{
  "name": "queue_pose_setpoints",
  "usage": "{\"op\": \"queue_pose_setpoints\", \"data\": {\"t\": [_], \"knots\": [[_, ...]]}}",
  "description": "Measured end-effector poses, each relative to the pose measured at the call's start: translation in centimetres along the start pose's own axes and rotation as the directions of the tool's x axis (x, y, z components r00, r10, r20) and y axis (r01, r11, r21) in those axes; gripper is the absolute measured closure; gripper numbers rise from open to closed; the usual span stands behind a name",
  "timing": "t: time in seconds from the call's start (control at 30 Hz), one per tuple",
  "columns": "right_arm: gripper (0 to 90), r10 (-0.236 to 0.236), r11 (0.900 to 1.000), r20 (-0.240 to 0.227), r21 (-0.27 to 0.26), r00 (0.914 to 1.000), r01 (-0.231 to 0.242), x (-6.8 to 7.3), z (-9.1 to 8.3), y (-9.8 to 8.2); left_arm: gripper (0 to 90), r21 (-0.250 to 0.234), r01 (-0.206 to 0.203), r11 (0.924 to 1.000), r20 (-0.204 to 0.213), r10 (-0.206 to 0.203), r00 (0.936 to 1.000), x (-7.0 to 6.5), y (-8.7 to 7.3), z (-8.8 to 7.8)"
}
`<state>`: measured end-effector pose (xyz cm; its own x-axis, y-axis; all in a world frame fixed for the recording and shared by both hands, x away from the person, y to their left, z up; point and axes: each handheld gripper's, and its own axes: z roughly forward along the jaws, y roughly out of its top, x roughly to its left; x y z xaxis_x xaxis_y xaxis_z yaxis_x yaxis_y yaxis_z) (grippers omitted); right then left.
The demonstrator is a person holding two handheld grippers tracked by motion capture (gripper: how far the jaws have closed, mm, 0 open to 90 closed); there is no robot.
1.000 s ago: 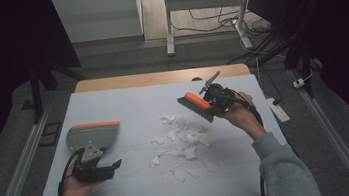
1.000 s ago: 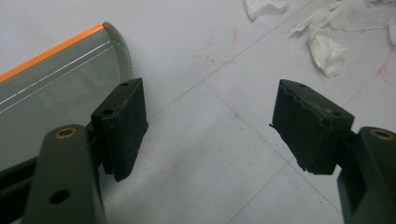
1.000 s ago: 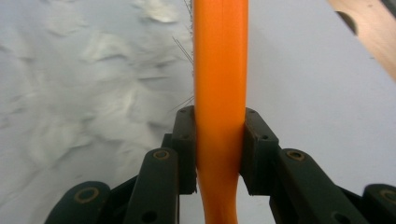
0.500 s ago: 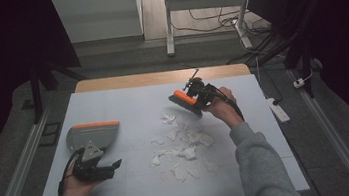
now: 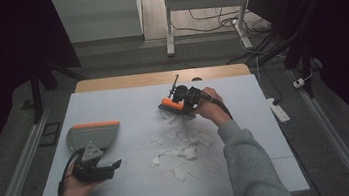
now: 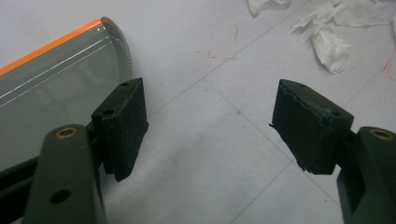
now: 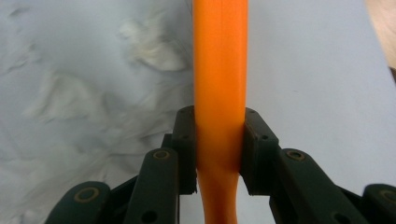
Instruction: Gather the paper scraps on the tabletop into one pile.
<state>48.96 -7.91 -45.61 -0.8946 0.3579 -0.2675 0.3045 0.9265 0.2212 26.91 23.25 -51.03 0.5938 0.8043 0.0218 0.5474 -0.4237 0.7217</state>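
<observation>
Two grippers share the work. The right gripper (image 5: pixel 176 104) is clamped on the orange handle (image 7: pixel 219 84) of a small brush (image 5: pixel 171 106), its pads pressing the handle from both sides, as the right gripper view shows. That firm pinch lets the person set the brush head low at the far edge of the torn paper scraps (image 5: pixel 183 144), apparently to drag them toward the near side. The scraps lie scattered over the middle of the white table (image 5: pixel 122 99), between the two hands. The left gripper (image 5: pixel 98 169) rests near the front left with its jaws spread apart and nothing between them, just beside the grey dustpan (image 5: pixel 91 137) with its orange lip. The pan sits flat on the table, well apart from the pile, probably waiting to be gripped and brought to it.
</observation>
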Motion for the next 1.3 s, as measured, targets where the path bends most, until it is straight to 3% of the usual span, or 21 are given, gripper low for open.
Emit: {"op": "queue_pose_setpoints", "data": {"t": [0.03, 0.2, 0.33, 0.43, 0.47, 0.57, 0.6, 0.63, 0.77, 0.87, 1.0, 1.1, 1.17, 1.3], "knots": [[71.0, -0.049, 0.999, 0.004, 0.008, 0.9988, 0.049, 0.8, -0.1, -0.1, 27.7, 0.0, 0.0, 1.0, 0.0, 0.0, 1.0, 0.0, 0.0, 0.0], [71.0, -0.094, 0.996, -0.038, -0.01, 0.9949, 0.094, 2.2, -0.9, -0.9, 27.7, 0.002, -0.002, 1.0, 0.0, 0.002, 1.0, -0.1, 0.0, 0.0], [71.0, -0.173, 0.985, -0.095, -0.017, 0.9804, 0.172, 4.2, -2.2, -2.5, 27.8, 0.002, -0.004, 1.0, -0.002, 0.004, 1.0, -0.1, 0.0, 0.0], [71.0, -0.178, 0.984, -0.119, -0.052, 0.9769, 0.173, 4.6, -2.8, -3.1, 27.7, 0.004, -0.007, 1.0, -0.001, 0.007, 1.0, -0.2, 0.0, 0.0], [70.9, -0.17, 0.984, -0.133, -0.066, 0.9763, 0.163, 4.8, -3.1, -3.4, 27.7, 0.004, -0.007, 1.0, -0.001, 0.007, 1.0, -0.2, 0.0, 0.0], [70.9, -0.13, 0.987, -0.105, -0.109, 0.9859, 0.119, 4.9, -3.9, -4.1, 27.8, 0.005, -0.005, 1.0, -0.003, 0.005, 1.0, -0.2, 0.0, 0.0], [71.0, -0.075, 0.987, -0.08, -0.15, 0.9939, 0.063, 4.6, -4.4, -4.5, 27.7, 0.005, -0.004, 1.0, -0.004, 0.004, 1.0, -0.2, 0.0, 0.0], [71.0, -0.075, 0.987, -0.08, -0.15, 0.9939, 0.063, 4.6, -4.4, -4.5, 27.7, 0.005, -0.004, 1.0, -0.004, 0.004, 1.0, -0.2, 0.0, 0.0], [70.9, -0.004, 0.977, -0.025, -0.211, 0.9997, -0.001, 3.8, -5.2, -5.0, 27.7, 0.007, -0.003, 1.0, -0.005, 0.003, 1.0, -0.1, 0.0, 0.0], [70.9, 0.051, 0.965, 0.007, -0.257, 0.9987, -0.048, 3.3, -5.7, -5.2, 27.7, 0.006, 0.0, 1.0, -0.003, 0.0, 1.0, -0.1, 0.0, 0.0], [70.9, 0.087, 0.952, -0.017, -0.293, 0.9961, -0.088, 3.0, -6.2, -5.4, 27.7, 0.003, 0.001, 1.0, -0.005, -0.001, 1.0, 0.0, -0.1, 0.0], [70.9, 0.098, 0.944, -0.067, -0.308, 0.9929, -0.114, 3.4, -6.4, -5.3, 27.8, -0.001, 0.005, 1.0, -0.007, -0.005, 1.0, 0.0, -0.1, -0.1], [70.9, 0.113, 0.939, -0.128, -0.311, 0.9853, -0.148, 4.2, -6.7, -4.9, 27.7, -0.004, 0.007, 1.0, -0.009, -0.007, 0.9999, 0.1, -0.1, -0.1], [70.8, 0.113, 0.939, -0.172, -0.304, 0.9785, -0.162, 5.3, -6.6, -4.1, 27.7, -0.009, 0.01, 0.9999, -0.013, -0.011, 0.9999, 0.1, -0.1, -0.2]]}}
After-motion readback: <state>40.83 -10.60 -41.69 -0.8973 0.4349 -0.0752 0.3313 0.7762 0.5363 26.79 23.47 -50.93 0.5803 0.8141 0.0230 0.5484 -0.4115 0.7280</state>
